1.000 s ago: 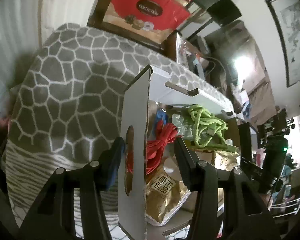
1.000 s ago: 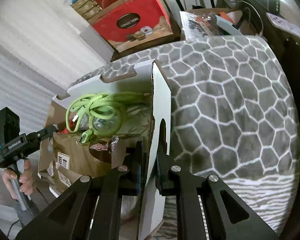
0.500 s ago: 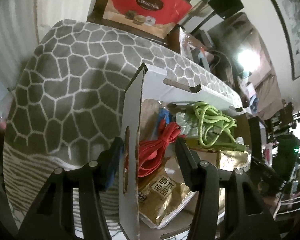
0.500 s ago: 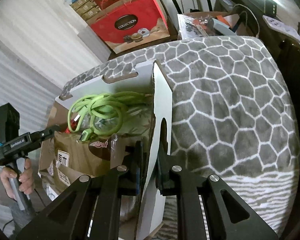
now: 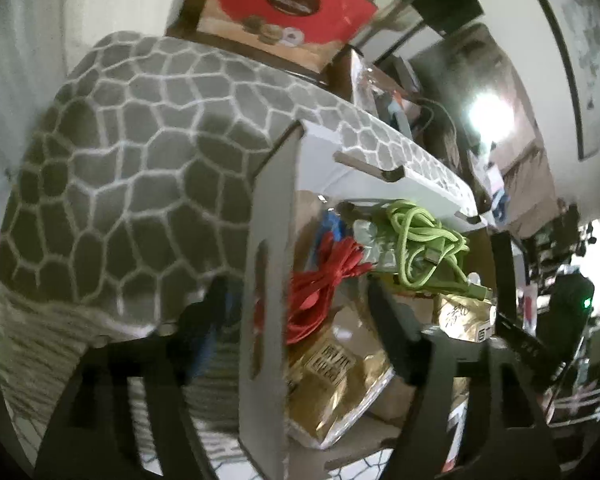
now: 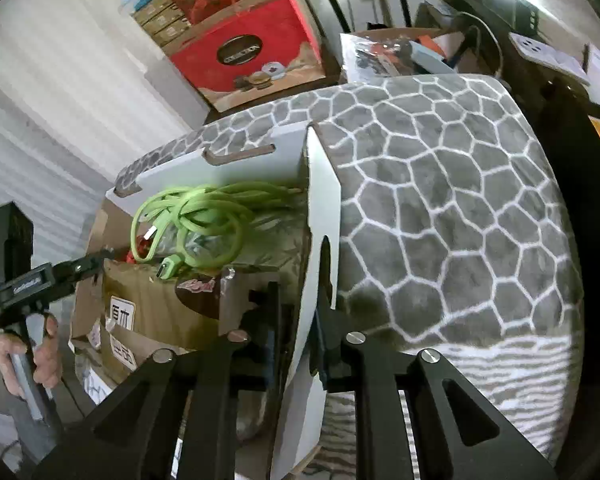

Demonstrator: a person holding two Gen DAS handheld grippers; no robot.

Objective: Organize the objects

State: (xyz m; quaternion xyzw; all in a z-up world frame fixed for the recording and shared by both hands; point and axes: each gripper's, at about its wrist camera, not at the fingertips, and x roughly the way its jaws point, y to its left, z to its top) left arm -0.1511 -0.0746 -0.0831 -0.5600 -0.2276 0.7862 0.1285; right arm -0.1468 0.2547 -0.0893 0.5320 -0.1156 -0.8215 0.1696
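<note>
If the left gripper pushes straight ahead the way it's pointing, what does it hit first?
Probably the white box wall: it stands between the opening jaws of the left gripper. Its inner finger heads toward the red cable and gold packet, though depth is unclear.

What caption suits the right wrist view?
Right gripper clamps the white cardboard box's side wall; a green cable lies inside, on a grey patterned blanket.

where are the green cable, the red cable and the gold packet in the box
green cable point(image 5: 428, 244), left wrist view, on the middle of its tangled coil
red cable point(image 5: 320, 284), left wrist view, on the bundled middle strands
gold packet point(image 5: 336, 384), left wrist view, on its shiny front beside the printed label
</note>
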